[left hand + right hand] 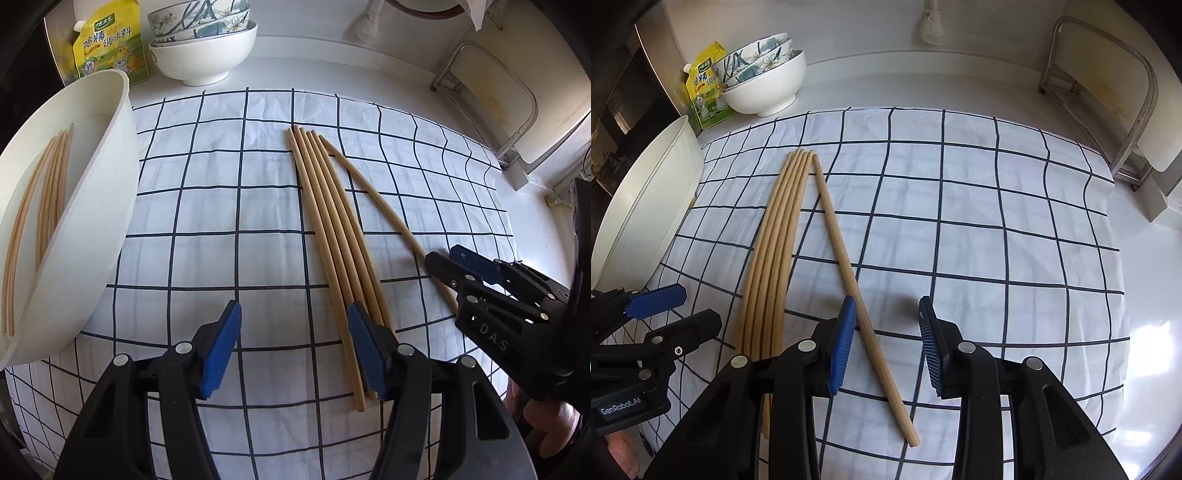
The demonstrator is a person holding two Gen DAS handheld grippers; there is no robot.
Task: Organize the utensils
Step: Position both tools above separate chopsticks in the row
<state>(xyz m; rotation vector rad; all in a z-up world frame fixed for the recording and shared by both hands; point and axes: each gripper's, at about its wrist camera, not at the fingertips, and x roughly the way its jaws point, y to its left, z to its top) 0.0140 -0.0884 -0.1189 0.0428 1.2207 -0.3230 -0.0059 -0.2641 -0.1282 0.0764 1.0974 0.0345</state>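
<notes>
Hovering over the white, navy-checked cloth (979, 221), your left gripper (293, 347) stands open with nothing between its blue pads, its right finger (365, 354) over the bundle of pale wooden chopsticks (328, 229). Your right gripper (886, 347) is open too, straddling the single stray chopstick (846, 266) without pressing it. More chopsticks (44, 206) lie in the white plastic tub (107, 192) at the left.
</notes>
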